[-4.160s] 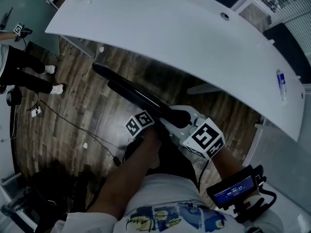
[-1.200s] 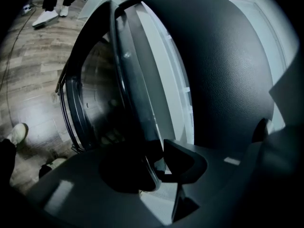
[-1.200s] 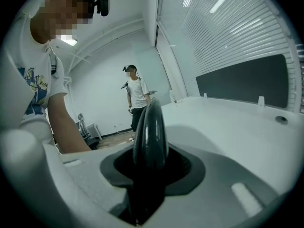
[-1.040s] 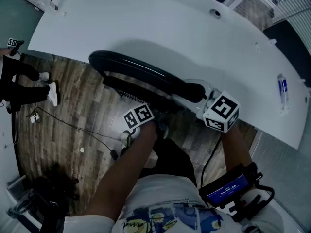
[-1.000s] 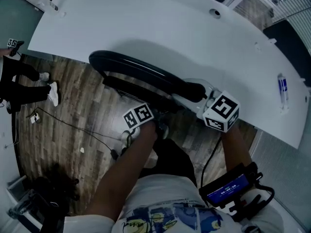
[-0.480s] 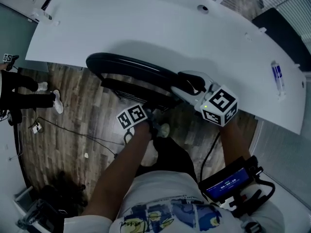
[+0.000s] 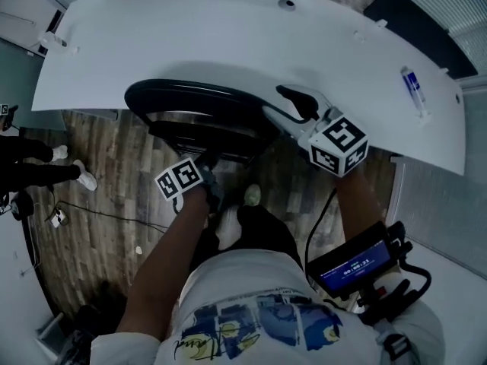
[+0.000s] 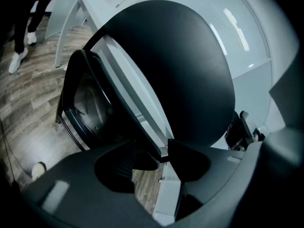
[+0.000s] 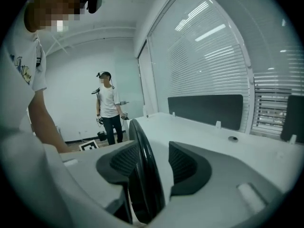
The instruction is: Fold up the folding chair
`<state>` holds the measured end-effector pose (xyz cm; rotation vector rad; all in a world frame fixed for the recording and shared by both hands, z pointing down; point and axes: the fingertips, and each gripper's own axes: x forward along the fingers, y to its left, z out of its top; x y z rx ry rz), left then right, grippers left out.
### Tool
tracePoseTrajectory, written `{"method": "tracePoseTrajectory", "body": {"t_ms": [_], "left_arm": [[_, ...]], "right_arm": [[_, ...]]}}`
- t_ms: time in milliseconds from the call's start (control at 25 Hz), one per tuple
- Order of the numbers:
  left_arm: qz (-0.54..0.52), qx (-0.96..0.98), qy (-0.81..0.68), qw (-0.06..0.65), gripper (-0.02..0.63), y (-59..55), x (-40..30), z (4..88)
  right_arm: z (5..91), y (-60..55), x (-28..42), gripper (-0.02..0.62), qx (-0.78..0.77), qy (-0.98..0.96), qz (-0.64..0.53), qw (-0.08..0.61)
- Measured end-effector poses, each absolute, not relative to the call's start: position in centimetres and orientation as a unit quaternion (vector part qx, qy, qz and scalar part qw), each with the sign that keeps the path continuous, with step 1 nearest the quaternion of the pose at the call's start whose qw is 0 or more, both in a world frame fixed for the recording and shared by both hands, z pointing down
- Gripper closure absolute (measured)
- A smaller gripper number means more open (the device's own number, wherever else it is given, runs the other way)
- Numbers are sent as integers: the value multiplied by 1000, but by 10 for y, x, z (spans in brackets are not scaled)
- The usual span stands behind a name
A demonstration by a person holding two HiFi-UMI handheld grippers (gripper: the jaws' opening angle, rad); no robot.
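The black folding chair (image 7: 190, 105) stands against the white table's edge, its rounded backrest (image 8: 175, 65) above the seat (image 7: 202, 139). My left gripper (image 7: 211, 172) is low at the seat's front. In the left gripper view a pale frame bar (image 8: 135, 108) runs down between the pads of this gripper (image 8: 159, 158). They have just been opening a little and still press on the bar. My right gripper (image 7: 293, 111) is at the backrest's right end. Its jaws (image 9: 152, 161) have just been opening. The black backrest rim (image 9: 142, 165) stands between them with a gap to the right pad.
The curved white table (image 7: 228, 36) fills the far side, with a blue-and-white marker (image 7: 411, 82) near its right end. Another person (image 9: 108, 108) stands on the wooden floor (image 7: 91, 166) at the left. A cable (image 7: 99, 211) trails across the boards.
Both hands have come up and closer to the table with the chair. The right gripper's fingers now reach out past the backrest's end, over the table's edge.
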<state>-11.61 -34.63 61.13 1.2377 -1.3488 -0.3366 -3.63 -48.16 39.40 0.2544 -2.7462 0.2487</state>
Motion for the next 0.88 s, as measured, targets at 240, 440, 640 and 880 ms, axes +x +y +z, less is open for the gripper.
{"method": "tracePoseTrajectory", "body": {"t_ms": [240, 440, 640, 880], "left_arm": [[-94, 627, -539, 555, 390, -332, -115, 568], [8, 715, -516, 472, 391, -304, -117, 536], [52, 774, -491, 396, 393, -254, -121, 494], [89, 814, -472, 327, 433, -219, -127, 454]], "right_arm": [[375, -472, -16, 410, 166, -966, 82, 178], [371, -445, 0, 410, 198, -959, 76, 190], [372, -387, 11, 410, 219, -951, 87, 201], [389, -329, 14, 427, 226, -940, 101, 234]]}}
